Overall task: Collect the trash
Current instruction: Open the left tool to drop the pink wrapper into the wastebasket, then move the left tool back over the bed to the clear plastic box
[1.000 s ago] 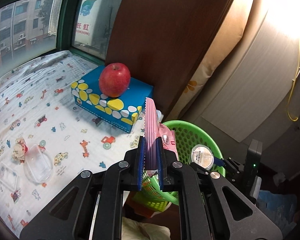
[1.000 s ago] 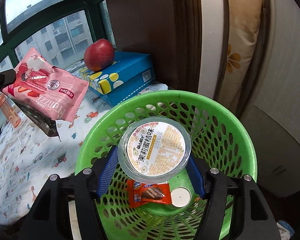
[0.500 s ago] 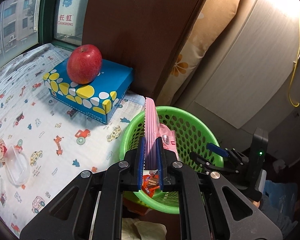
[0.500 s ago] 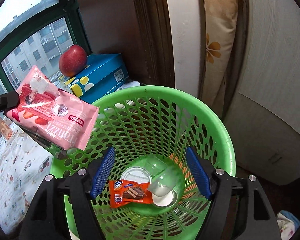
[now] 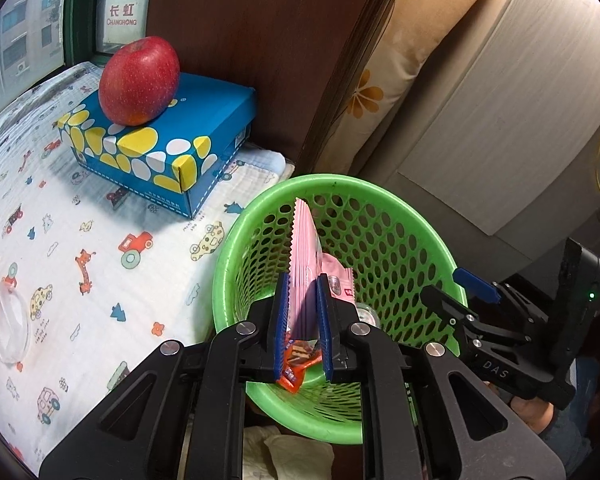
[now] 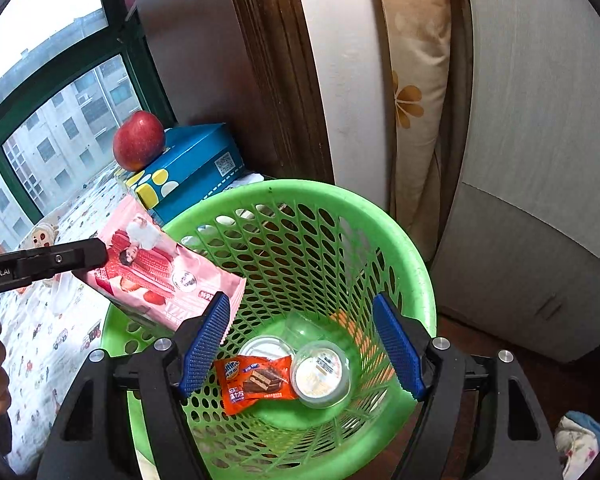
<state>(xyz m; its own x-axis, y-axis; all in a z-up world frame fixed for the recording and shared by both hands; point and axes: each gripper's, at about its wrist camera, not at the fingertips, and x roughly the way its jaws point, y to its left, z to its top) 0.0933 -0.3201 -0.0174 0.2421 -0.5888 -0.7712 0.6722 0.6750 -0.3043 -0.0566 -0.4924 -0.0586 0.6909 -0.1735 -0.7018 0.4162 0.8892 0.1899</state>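
A green perforated basket [image 5: 414,240] [image 6: 416,264] stands beside the bed. My left gripper [image 5: 303,332] is shut on a pink snack packet [image 5: 306,256] [image 6: 160,276], held edge-on over the basket's near-left rim. My right gripper [image 6: 300,340] is open and empty above the basket; it also shows in the left wrist view [image 5: 460,292]. In the basket lie an orange wafer wrapper [image 6: 256,380], a clear lidded jelly cup [image 6: 320,374] and another clear cup [image 6: 266,350].
A red apple [image 5: 140,80] sits on a blue spotted box [image 5: 168,140] on the cartoon-print bedsheet [image 5: 60,248]. A clear plastic container [image 5: 8,324] lies at the sheet's left. A brown panel [image 5: 260,40], a flowered cushion [image 5: 380,92] and a white cabinet [image 5: 500,128] stand behind.
My right gripper opened and dropped the jelly cup into the basket, then lifted a little. My left gripper carried the pink packet right, over the basket rim.
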